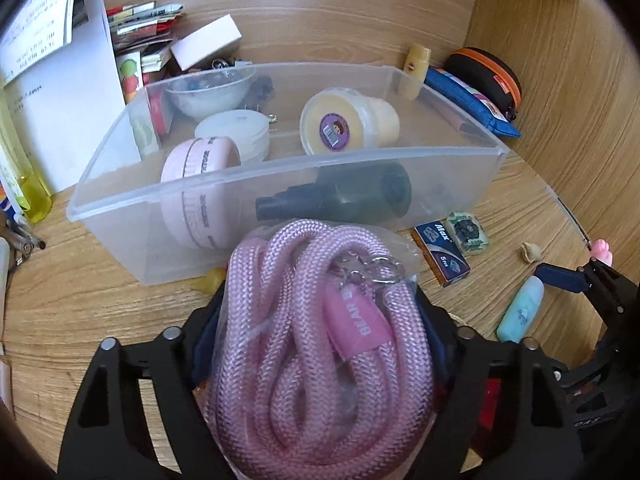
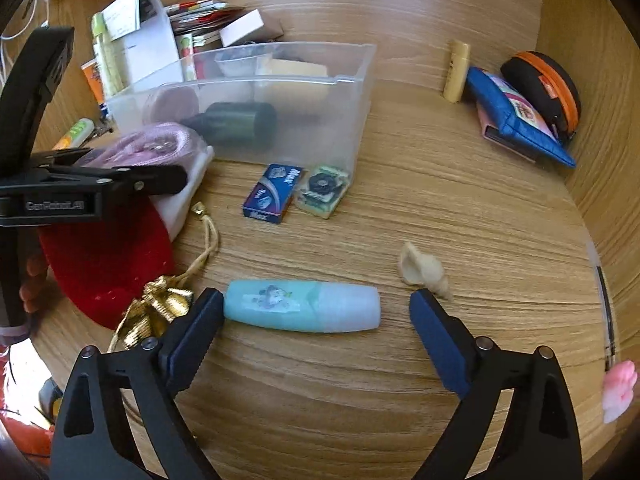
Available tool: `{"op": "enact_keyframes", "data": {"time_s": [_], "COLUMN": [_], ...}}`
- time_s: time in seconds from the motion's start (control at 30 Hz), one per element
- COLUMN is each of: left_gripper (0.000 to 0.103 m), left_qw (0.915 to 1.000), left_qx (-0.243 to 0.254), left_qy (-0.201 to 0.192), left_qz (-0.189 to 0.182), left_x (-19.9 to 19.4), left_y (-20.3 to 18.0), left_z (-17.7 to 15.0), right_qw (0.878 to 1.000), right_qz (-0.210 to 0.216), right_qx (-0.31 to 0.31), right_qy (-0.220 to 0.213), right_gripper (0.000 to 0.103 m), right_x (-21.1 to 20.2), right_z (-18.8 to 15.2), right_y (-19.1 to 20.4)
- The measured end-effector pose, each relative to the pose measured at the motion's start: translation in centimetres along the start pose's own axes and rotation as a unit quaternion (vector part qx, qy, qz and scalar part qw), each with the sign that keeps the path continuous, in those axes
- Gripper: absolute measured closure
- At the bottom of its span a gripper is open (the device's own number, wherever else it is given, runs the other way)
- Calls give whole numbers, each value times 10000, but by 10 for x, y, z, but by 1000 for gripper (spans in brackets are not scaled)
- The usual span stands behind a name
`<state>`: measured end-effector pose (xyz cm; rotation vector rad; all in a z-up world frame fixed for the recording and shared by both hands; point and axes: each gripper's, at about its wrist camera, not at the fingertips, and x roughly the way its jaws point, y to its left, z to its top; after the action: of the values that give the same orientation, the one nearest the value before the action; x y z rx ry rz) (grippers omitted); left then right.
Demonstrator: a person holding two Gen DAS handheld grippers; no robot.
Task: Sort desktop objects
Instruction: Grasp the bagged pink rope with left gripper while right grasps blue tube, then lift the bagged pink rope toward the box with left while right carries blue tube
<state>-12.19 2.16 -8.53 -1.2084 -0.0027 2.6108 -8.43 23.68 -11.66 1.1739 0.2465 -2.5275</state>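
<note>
My left gripper (image 1: 320,344) pinches the bagged pink braided rope (image 1: 316,344); my right gripper (image 2: 316,312), spread, may nudge the teal plastic tube (image 2: 300,306) rolling.

Hidden and cut-off parts

The bagged rope (image 1: 316,344) covers the left tool's pads and runs off the bottom edge. The dark bottle (image 1: 340,194) blurs behind the bin (image 1: 280,168) wall. The pink toy (image 2: 619,392) is cropped.

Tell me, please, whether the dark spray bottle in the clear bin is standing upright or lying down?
Lying down. The dark spray bottle rests on its side on the floor of the clear bin, seen through the near wall, its nozzle pointing left in the left wrist view.
</note>
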Motion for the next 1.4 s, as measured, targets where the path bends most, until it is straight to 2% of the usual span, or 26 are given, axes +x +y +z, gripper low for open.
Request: {"op": "enact_keyframes", "data": {"time_s": [0.13, 0.17, 0.27, 0.47, 0.73, 1.4], "left_gripper": [31, 33, 37, 39, 40, 40], "left_qw": [9999, 9999, 9998, 9993, 9972, 9899], "left_qx": [-67, -79, -88, 12, -254, -535], "left_qy": [-77, -92, -163, -364, -706, -1309], "left_qz": [-69, -80, -77, 27, 0, 77], "left_x": [-3, -3, -6, -16, -32, -84], "left_y": [4, 5, 6, 4, 8, 24], "left_z": [1, 1, 0, -5, -9, -8], "right_qw": [10000, 10000, 10000, 9993, 9958, 9928], "right_qz": [21, 17, 3, 131, 463, 574], "right_qx": [9, 12, 49, 330, 719, 628], "right_qy": [-50, -47, -68, -142, -334, -838], "right_gripper": [30, 32, 32, 32, 32, 32], "right_x": [-1, -1, 0, -3, -15, -34], "right_z": [1, 2, 2, 4, 13, 49], "right_y": [-1, 0, -1, -10, -24, -18]}}
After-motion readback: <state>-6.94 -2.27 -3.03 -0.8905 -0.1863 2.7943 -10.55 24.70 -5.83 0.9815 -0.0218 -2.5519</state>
